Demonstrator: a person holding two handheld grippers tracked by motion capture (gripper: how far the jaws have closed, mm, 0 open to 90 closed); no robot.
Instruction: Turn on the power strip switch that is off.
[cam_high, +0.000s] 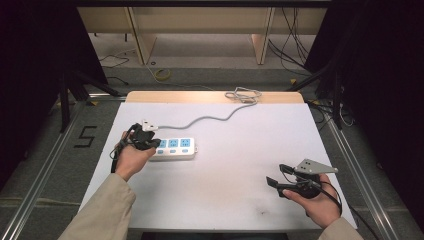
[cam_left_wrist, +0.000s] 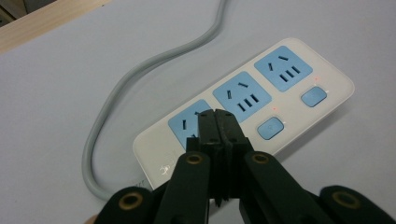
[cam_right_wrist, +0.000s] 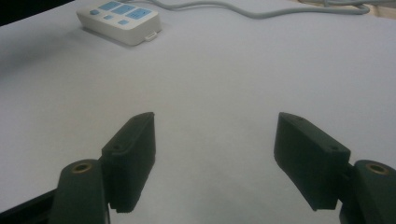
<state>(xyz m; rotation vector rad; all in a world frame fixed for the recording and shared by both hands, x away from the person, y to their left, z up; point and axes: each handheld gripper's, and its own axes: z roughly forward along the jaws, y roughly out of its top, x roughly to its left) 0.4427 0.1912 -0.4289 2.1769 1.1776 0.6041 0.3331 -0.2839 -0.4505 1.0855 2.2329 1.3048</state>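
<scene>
A white power strip (cam_high: 177, 149) (cam_left_wrist: 247, 100) with three blue sockets lies left of centre on the white table (cam_high: 225, 175). My left gripper (cam_high: 155, 143) (cam_left_wrist: 218, 119) is shut, jaws pressed together with nothing between them. Its tips are over the socket at the strip's left end; I cannot tell whether they touch it. Two blue switches (cam_left_wrist: 270, 128) show beside the other sockets. My right gripper (cam_high: 277, 175) (cam_right_wrist: 215, 119) is held open low over bare table at the front right, far from the strip (cam_right_wrist: 119, 18).
The strip's grey cable (cam_high: 210, 118) (cam_left_wrist: 140, 79) (cam_right_wrist: 261, 11) snakes back to a coil (cam_high: 243, 94) at the table's far wooden edge. Black curtains stand on both sides, and metal rails run along the floor.
</scene>
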